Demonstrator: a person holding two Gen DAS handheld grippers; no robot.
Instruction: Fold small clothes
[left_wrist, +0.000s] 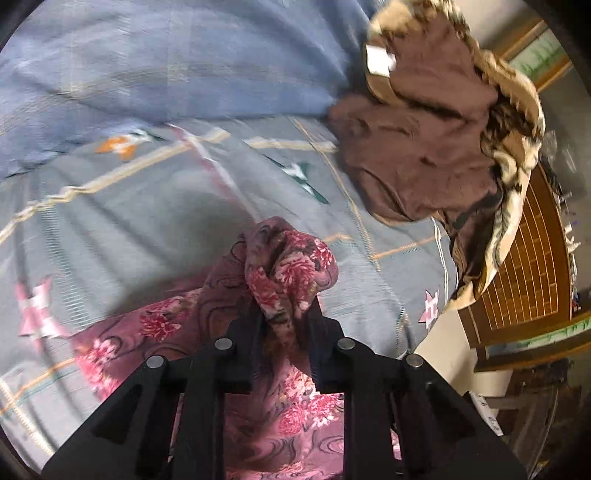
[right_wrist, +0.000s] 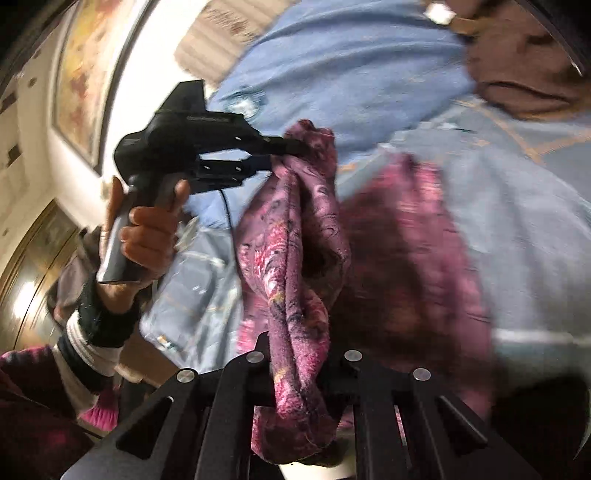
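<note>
Nearest, the right gripper (right_wrist: 295, 354) has its fingers clamped on a bunched pink floral garment (right_wrist: 295, 236). The left gripper (left_wrist: 286, 314), held in a hand (right_wrist: 147, 236), pinches the garment's other end. Below lies a blue patterned bedsheet (left_wrist: 155, 206); farther off, a brown blanket (left_wrist: 424, 147).

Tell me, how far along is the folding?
Nothing looks folded yet. In hand: the left tool and right tool each pinch a bunched part of the pink floral garment, lifted off the blue bedsheet. Left: actually folding it, and the brown garment lies crumpled.
</note>
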